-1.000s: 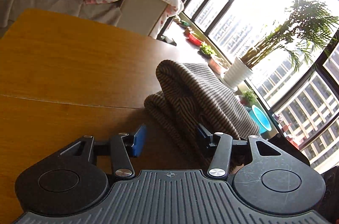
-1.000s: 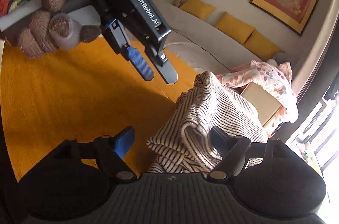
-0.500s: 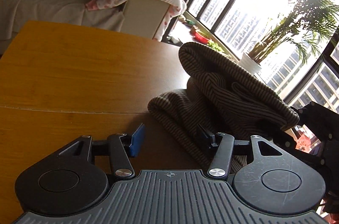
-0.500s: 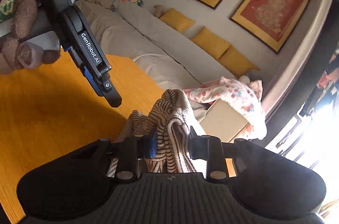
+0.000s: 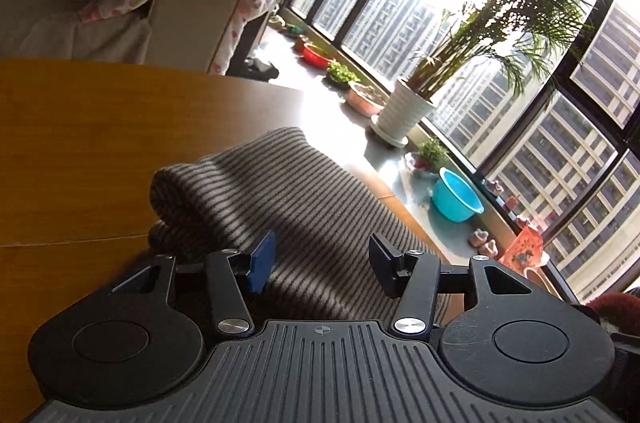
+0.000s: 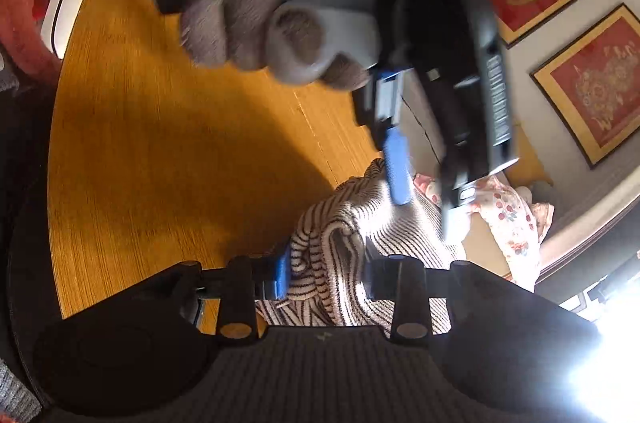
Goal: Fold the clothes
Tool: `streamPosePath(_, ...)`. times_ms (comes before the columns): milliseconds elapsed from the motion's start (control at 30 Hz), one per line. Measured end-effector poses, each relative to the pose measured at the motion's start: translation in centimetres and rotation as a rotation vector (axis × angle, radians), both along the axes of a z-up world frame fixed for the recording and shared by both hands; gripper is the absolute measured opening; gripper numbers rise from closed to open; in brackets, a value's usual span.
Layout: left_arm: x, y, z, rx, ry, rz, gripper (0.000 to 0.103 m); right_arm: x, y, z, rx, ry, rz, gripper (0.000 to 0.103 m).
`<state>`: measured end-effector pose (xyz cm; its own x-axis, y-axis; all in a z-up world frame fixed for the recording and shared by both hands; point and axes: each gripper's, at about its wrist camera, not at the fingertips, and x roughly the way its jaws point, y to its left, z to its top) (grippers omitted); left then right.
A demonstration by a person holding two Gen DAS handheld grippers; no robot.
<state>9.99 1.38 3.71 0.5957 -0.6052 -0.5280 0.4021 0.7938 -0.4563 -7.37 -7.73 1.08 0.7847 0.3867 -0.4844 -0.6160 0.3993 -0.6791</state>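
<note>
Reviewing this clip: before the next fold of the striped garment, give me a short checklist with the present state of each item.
1. Striped garment lies on the wooden table: ok.
2. Right gripper has fabric between its fingers: ok; its jaws are opening, so whether the pads press is hard to tell.
3. Left gripper holds cloth: not ok; its fingers stand apart over the garment.
4. Grippers clear of each other: cannot tell; the right wrist view shows the left gripper close above the fabric, blurred.
5. Bare table beside the garment for laying the fold: ok.
</note>
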Motion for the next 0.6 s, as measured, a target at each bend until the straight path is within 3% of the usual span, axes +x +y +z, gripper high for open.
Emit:
streamPosePath(33,-0.3,-0.2,-0.1,0.026,-0.023,-0.004,0.055,0.3,-0.9,1.0,0.048,0.044,-0.009,0.043)
streamPosePath(100,-0.9,-0.5,-0.1,0.064,-0.054,-0.011,0.055,0.9,-3.0,3.4,0.166,0.130,-0.028,0.072)
streamPosePath(200,-1.2,-0.7,-0.1,0.092,-0.070,-0.017,0.055,2.8,-6.2,6.4,0.343,0.242,-0.090,0.088)
streamPosePath(300,-1.5,-0.6,-0.2,0.095,-0.077,-0.018,0.055,6.6,-9.5,7.2,0.532,0.366,-0.245,0.099)
streamPosePath(433,-1.7,-0.1,-0.4,0.087,-0.082,-0.020,0.055,11.5,-13.6,4.3,0.743,0.607,-0.461,0.099)
streamPosePath(533,-1.7,0.4,-0.6,0.076,-0.080,-0.023,0.055,12.0,-14.3,1.6,0.814,0.742,-0.495,0.099)
streamPosePath(600,-1.6,0.8,-0.8,0.070,-0.080,-0.020,0.055,13.3,-13.2,1.2,0.831,0.771,-0.490,0.100)
